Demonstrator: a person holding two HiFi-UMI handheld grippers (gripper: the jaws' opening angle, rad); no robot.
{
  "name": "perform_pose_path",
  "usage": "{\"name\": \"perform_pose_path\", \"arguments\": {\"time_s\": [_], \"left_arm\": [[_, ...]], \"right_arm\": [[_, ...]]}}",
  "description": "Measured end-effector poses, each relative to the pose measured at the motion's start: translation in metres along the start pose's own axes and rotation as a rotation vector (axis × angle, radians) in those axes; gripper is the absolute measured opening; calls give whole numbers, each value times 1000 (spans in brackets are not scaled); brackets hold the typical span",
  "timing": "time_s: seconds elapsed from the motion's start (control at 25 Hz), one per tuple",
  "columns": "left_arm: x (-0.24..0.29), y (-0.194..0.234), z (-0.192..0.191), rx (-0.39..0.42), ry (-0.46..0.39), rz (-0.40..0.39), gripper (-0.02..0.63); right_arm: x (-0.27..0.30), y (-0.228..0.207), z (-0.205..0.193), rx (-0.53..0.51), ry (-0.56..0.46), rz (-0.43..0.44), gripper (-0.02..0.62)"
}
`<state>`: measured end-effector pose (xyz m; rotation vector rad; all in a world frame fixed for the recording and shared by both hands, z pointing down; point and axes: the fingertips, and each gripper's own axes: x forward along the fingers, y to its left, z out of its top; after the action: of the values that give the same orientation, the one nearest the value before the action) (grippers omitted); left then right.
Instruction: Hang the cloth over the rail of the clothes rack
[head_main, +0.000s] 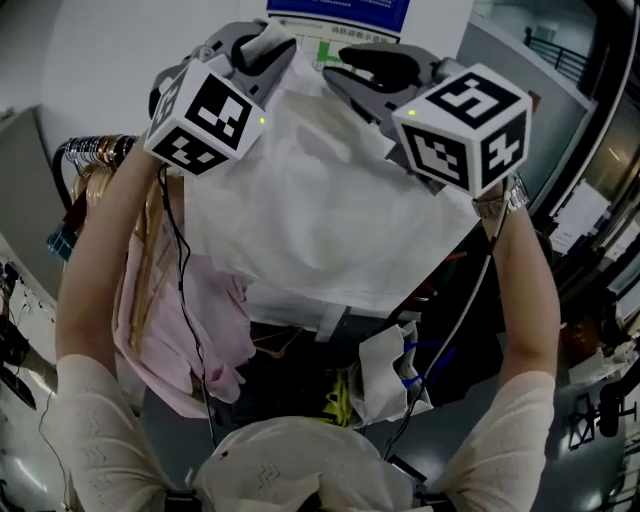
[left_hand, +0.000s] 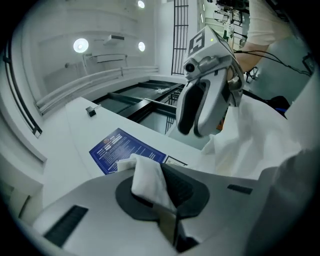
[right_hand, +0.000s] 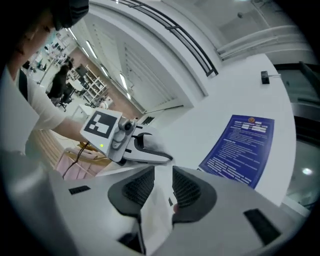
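I hold a white cloth (head_main: 320, 210) spread out high in front of a white wall. My left gripper (head_main: 268, 48) is shut on its upper left corner; in the left gripper view a fold of the cloth (left_hand: 147, 180) sticks out from between the pressed pads of that gripper (left_hand: 161, 174). My right gripper (head_main: 358, 78) is at the upper right edge. In the right gripper view its jaws (right_hand: 162, 181) stand apart, and a strip of cloth (right_hand: 157, 212) hangs loose in the gap. The rack's dark rail (head_main: 78, 150), with hangers on it, is below left.
Pink and beige garments (head_main: 195, 335) hang from the rack under my left arm. A blue notice (right_hand: 242, 150) is fixed to the white wall ahead. A white bag (head_main: 385, 375) and dark clutter lie below. Cables run down from both grippers.
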<state>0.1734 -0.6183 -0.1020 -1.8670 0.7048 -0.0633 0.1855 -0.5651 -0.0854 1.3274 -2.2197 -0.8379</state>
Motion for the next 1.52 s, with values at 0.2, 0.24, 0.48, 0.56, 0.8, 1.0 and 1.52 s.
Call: {"name": "perform_pose_path", "arguments": {"time_s": [0.2, 0.24, 0.48, 0.56, 0.8, 1.0, 1.52], "left_arm": [[-7, 1, 5, -33, -49, -18, 15], [-9, 1, 6, -43, -62, -28, 15], [-17, -4, 11, -57, -103, -67, 15], [-14, -8, 6, -20, -73, -65, 17], [-21, -14, 0, 120, -7, -36, 17], [-38, 3, 8, 185, -26, 23, 17], [-102, 2, -23, 263, 149, 78, 17]], "right_arm": [[55, -5, -8, -7, 57, -7, 100], [60, -8, -11, -4, 68, -12, 100], [77, -6, -12, 2, 72, -30, 55], [79, -9, -17, 31, 89, -37, 34], [73, -24, -26, 84, 87, -69, 29], [74, -32, -26, 109, 75, -91, 29], [85, -33, -27, 134, 90, -104, 29]]}}
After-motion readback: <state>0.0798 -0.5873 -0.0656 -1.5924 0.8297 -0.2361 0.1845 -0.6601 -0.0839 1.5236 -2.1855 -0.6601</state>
